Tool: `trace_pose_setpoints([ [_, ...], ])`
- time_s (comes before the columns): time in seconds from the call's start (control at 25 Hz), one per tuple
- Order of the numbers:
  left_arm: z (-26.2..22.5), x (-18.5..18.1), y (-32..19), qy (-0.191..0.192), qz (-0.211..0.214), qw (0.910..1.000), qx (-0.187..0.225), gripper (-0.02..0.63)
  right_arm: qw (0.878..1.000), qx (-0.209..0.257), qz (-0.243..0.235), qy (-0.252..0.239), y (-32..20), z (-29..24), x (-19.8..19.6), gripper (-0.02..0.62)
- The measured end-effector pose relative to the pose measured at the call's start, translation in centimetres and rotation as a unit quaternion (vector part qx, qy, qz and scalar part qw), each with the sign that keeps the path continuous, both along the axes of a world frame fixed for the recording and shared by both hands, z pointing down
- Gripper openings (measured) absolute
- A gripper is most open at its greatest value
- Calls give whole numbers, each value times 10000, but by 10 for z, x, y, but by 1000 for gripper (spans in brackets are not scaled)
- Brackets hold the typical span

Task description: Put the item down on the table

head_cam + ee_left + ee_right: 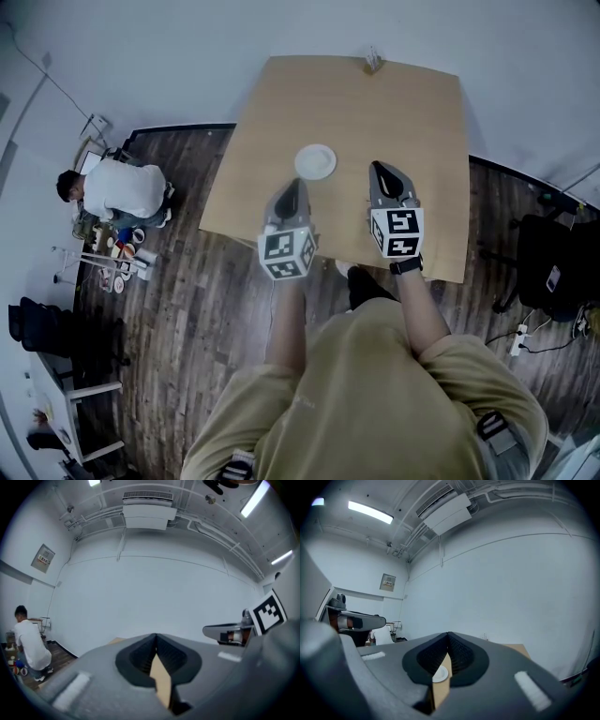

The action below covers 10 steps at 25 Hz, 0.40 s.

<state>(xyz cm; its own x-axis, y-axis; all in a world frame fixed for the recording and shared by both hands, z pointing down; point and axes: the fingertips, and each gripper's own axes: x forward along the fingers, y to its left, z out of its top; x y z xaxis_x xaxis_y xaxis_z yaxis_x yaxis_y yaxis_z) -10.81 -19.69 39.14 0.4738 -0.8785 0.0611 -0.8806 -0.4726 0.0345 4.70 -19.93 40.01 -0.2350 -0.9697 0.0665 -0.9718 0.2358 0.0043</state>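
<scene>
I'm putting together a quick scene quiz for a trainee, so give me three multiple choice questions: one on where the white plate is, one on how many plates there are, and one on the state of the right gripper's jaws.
1. Where is the white plate?
A. On the floor
B. On the wooden table
C. On a shelf

2. How many plates lie on the table?
A. One
B. Two
C. Three

3. How do the jaws of the right gripper stand?
A. Wide apart
B. Shut on the plate
C. Shut, with nothing between them

Answers:
1. B: the head view shows the plate lying on the tabletop.
2. A: only one white plate lies there.
3. C: in the right gripper view the pads meet, and the plate lies apart on the table beyond them.
</scene>
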Motion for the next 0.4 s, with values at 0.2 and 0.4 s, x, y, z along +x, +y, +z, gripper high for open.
trace_pose_setpoints([
  [0.2, -4, -1, 3, 8, -6, 10000, 39, 2, 10000, 39, -4, 11, 2, -4, 1, 6],
  [0.4, -6, -2, 0, 47, 9, 10000, 53, 2, 9999, 87, -95, 101, -1, -11, -3, 6],
])
